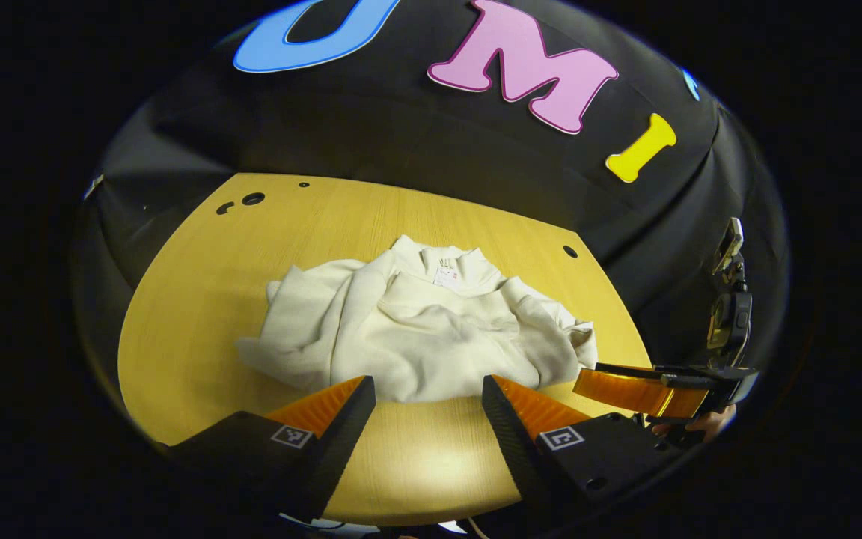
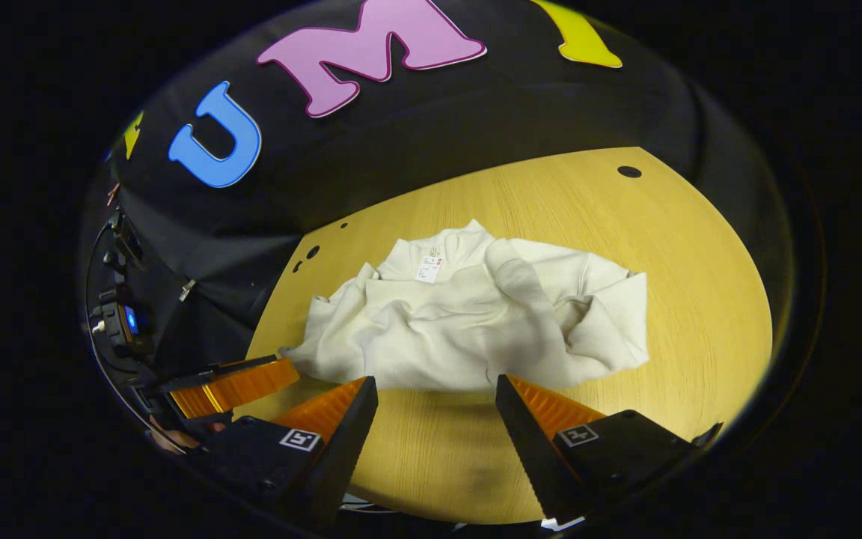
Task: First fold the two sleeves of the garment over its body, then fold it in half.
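Both tongs, left (image 1: 429,391) and right (image 2: 437,391), open above garment (image 1: 416,329).

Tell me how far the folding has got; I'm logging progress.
Both sleeves look folded over the sweatshirt, though bunched rather than flat. Nothing is in hand: the left gripper and right gripper are open above the table, short of the near hem. The fold in half is left.

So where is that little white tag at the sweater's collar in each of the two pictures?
Left gripper view: the tag sits just right of centre, at the far edge of the cream sweater.
Right gripper view: the tag sits at centre, slightly above the middle.
Shared landmark: the sweater's collar.
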The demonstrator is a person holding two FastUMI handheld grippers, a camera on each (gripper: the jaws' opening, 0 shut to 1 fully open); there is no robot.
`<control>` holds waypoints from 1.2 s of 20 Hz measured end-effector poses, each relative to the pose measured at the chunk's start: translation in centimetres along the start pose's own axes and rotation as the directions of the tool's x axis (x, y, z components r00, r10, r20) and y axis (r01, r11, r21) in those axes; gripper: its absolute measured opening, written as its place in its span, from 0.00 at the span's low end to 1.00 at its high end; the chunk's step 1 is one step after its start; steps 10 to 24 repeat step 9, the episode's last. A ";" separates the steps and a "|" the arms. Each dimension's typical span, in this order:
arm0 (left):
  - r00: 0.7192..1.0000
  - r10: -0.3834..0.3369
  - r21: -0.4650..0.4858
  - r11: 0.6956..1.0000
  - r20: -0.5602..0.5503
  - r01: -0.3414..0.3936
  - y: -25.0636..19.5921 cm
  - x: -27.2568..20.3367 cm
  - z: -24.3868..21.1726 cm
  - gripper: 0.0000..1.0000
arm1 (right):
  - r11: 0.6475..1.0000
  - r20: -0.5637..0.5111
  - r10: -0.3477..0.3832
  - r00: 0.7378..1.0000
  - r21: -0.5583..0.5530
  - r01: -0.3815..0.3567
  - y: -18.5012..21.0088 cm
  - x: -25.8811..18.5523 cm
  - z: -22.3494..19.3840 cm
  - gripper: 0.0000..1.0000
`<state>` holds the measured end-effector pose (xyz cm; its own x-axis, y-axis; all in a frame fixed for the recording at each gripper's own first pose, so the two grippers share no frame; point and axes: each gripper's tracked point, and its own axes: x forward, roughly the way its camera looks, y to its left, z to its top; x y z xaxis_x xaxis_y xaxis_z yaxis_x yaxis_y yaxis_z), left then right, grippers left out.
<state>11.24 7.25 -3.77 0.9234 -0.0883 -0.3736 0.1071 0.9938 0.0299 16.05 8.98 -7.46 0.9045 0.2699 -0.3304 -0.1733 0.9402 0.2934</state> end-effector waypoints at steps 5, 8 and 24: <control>1.000 -0.006 -0.018 1.000 -0.007 0.006 -1.1 -1.1 -2.1 0.94 | 1.000 0.013 0.008 1.000 -0.007 -0.007 0.1 -1.5 -2.0 0.98; 1.000 0.000 -0.020 1.000 -0.021 0.000 -1.3 -1.4 -2.6 0.94 | 1.000 0.021 0.013 1.000 0.012 -0.014 0.0 -1.8 -1.9 0.98; 1.000 0.012 -0.017 1.000 -0.025 -0.012 -1.0 -1.4 -2.6 0.94 | 1.000 0.031 0.014 0.999 0.020 -0.015 -0.1 -1.7 -1.6 0.98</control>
